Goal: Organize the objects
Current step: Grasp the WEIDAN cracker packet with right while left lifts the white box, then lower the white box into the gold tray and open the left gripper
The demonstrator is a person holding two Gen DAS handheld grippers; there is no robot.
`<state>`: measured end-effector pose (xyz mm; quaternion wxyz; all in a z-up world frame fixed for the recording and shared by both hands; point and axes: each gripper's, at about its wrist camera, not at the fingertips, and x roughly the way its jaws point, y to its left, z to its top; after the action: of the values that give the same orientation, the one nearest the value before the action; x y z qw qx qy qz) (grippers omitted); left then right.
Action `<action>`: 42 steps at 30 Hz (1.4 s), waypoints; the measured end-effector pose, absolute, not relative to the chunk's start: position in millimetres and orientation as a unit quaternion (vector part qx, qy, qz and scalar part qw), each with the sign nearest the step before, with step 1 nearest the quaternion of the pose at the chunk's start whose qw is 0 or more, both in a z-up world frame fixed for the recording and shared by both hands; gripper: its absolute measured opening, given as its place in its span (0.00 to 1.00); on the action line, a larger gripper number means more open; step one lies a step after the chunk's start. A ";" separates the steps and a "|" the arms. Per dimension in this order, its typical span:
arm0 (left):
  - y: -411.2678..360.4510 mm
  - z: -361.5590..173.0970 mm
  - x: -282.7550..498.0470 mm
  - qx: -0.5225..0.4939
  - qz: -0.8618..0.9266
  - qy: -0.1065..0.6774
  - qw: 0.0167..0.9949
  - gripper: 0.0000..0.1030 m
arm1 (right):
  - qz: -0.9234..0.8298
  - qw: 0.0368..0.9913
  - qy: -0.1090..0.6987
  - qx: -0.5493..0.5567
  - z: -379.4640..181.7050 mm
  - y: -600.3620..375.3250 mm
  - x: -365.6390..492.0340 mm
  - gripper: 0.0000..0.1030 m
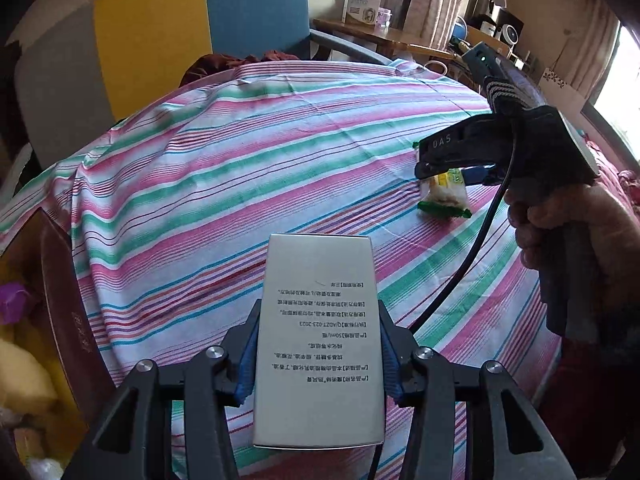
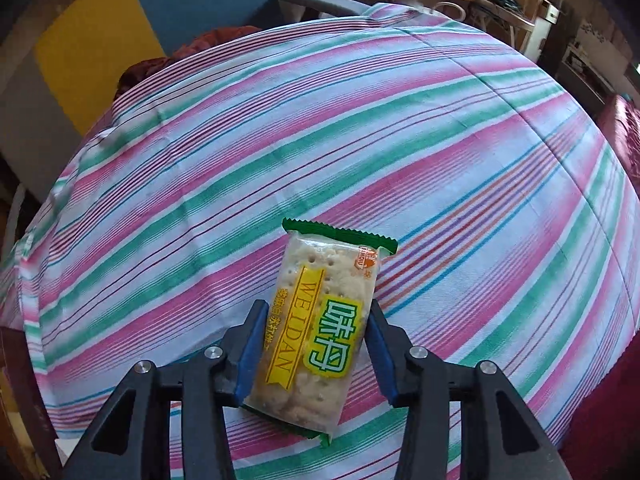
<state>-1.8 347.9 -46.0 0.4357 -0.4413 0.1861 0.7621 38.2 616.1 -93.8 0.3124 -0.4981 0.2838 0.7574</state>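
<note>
1. Nearest, left tongs [image 1: 318,354]: blue pads clamped on the long sides of a flat silver-grey cardboard box [image 1: 318,336] printed with small text. It is held off the striped cloth, far end pointing away.
2. Box looks stiff and light; smooth card may slide if the pinch loosens. The hold across the narrow width, at the near half, seems sound. Thin walls would dent under hard squeezing.
3. Right tongs [image 2: 314,348]: blue pads set on both sides of a clear plastic cracker packet with yellow-green label and green crimped ends [image 2: 320,320]. Left pad presses the wrap; right pad touches at the label edge. I read it as gripped. From the left view the packet sits on the cloth under those tongs [image 1: 444,168].
4. Packet will handle light and crackly, film slippery, contents brittle. Best taken across the middle of the width, gently; crimped ends are too floppy.
5. Surface: a worktop under pink, green and white striped cloth [image 1: 240,168], bare over most of its spread, so plenty of room to set down or slide.
6. Left margin: an open cardboard carton with maroon flap [image 1: 68,320] holding soft items, close beside the box, a likely drop spot.
7. Far edge: cloth falls away toward a blue and yellow chair [image 1: 200,20]; cluttered wooden furniture beyond.
</note>
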 end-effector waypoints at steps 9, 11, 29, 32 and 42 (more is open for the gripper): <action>286.4 -4.7 -1.8 -0.421 0.797 0.120 0.417 0.49 | 0.783 0.246 0.229 -0.524 -95.6 589.3 14.9 0.47; 266.9 2.4 -4.9 -0.418 0.805 0.103 0.409 0.49 | 0.784 0.246 0.224 -0.524 -95.7 589.6 16.0 0.48; 124.8 -13.0 -62.8 -0.496 0.820 -0.030 0.284 0.49 | 0.789 0.249 0.181 -0.531 -93.1 594.3 25.4 0.48; 136.9 -16.4 -74.9 -0.497 0.823 -0.021 0.274 0.49 | 0.789 0.249 0.179 -0.532 -93.6 595.1 27.2 0.48; 160.8 -46.0 -96.1 -0.520 0.822 0.017 0.232 0.49 | 0.789 0.246 0.172 -0.536 -102.5 594.0 2.4 0.47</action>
<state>-96.1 160.8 -46.0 0.2318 -0.5200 0.0171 0.8220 2.4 594.0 -102.5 0.2462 -0.5357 0.1719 0.7892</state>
